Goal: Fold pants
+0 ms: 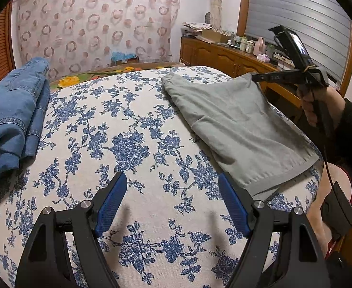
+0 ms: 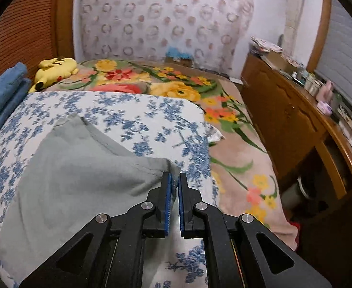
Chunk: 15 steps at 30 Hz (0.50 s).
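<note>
Grey pants (image 1: 236, 124) lie on the blue-flowered bedspread (image 1: 132, 148) at the right; they also show in the right wrist view (image 2: 75, 180). My right gripper (image 2: 174, 180) is shut on a corner of the grey pants and lifts that edge off the bed; it shows in the left wrist view (image 1: 257, 78) at the pants' far right corner. My left gripper (image 1: 172, 180) is open and empty above the bedspread, left of the pants' near hem.
Folded blue denim pants (image 1: 15, 115) lie at the left of the bed. A yellow plush toy (image 2: 56, 70) lies on a flowered blanket (image 2: 176, 88) beyond. A wooden cabinet (image 2: 296, 120) with clutter stands right of the bed.
</note>
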Available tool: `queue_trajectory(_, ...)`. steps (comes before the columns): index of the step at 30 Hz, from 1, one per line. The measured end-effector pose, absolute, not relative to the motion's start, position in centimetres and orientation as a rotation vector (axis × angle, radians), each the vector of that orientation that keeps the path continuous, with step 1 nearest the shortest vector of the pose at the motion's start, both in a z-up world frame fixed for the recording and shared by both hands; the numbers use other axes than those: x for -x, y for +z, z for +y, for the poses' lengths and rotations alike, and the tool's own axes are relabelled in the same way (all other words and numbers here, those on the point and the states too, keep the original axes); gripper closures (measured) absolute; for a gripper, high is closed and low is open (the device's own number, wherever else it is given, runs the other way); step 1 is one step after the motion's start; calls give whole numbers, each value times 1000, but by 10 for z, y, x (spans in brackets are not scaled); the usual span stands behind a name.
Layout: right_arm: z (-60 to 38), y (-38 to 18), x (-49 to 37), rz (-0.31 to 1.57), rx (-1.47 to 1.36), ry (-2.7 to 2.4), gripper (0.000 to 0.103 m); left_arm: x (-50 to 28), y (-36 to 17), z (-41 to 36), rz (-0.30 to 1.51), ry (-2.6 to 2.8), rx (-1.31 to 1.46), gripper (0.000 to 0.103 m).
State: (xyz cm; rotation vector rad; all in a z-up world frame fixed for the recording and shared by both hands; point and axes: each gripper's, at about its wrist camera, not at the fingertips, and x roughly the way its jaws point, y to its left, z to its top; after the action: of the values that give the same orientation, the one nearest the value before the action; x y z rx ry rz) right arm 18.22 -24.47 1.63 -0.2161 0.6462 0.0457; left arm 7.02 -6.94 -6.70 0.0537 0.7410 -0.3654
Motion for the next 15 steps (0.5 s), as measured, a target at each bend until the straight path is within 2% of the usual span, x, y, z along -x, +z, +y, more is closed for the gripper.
queue_trajectory(2, -243, 19, -185, 635, 226, 18, 71, -70, -67, -70, 740, -368, -57, 24)
queue_trajectory(4, -244, 23, -183, 622, 204, 31, 66, -71, -68, -72, 742, -368, -60, 24)
queue_trajectory(15, -267, 16, -107, 590, 131, 182, 64, -69, -67, -80, 749, -407, -77, 24)
